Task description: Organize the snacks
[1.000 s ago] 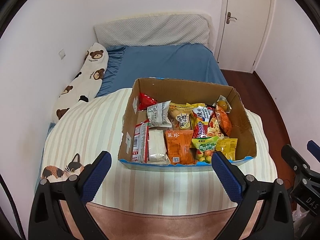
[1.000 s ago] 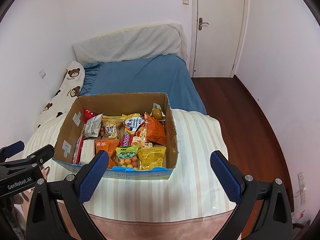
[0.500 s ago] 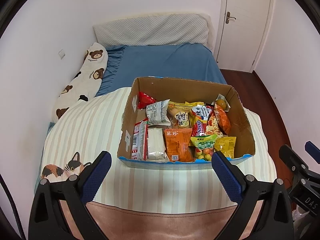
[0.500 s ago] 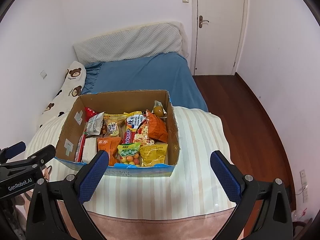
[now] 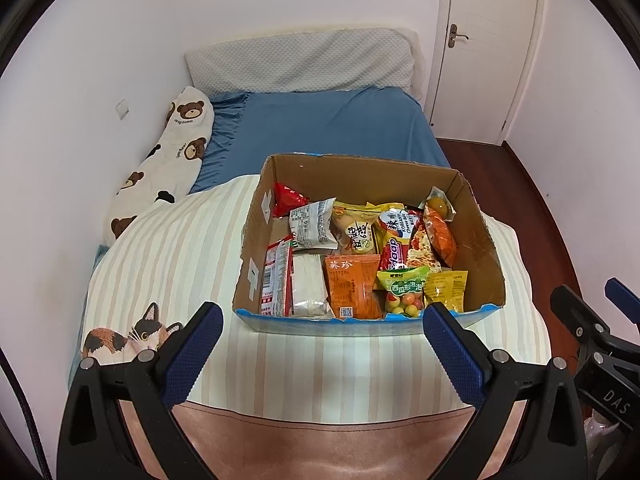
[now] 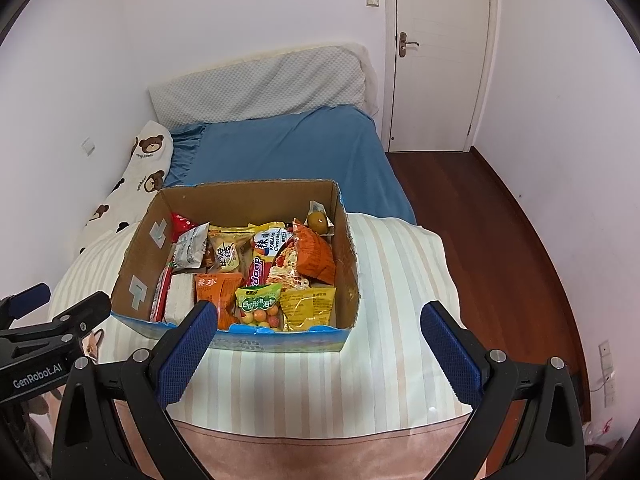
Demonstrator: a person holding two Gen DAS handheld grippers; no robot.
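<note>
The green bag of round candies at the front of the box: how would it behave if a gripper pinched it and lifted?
The green candy bag looks like thin, glossy film, so it would probably crumple and might slip. The loose balls inside would likely shift and sag downward. It overlaps the yellow packet, which might get nudged.

right claw (image 6: 320, 328) wide apart, empty | cardboard box (image 6: 344, 256) of snack packets on striped blanket (image 6: 400, 300)

The box (image 5: 352, 178) is brown with a blue edge, and it sits on a blanket (image 5: 168, 264) with cream and tan stripes and a cat picture. The sheet (image 5: 328, 128) is blue, the pillow (image 5: 168, 160) is white with brown bears, and both tongs (image 5: 320, 344) (image 6: 316, 344) are black with blue pads.
</note>
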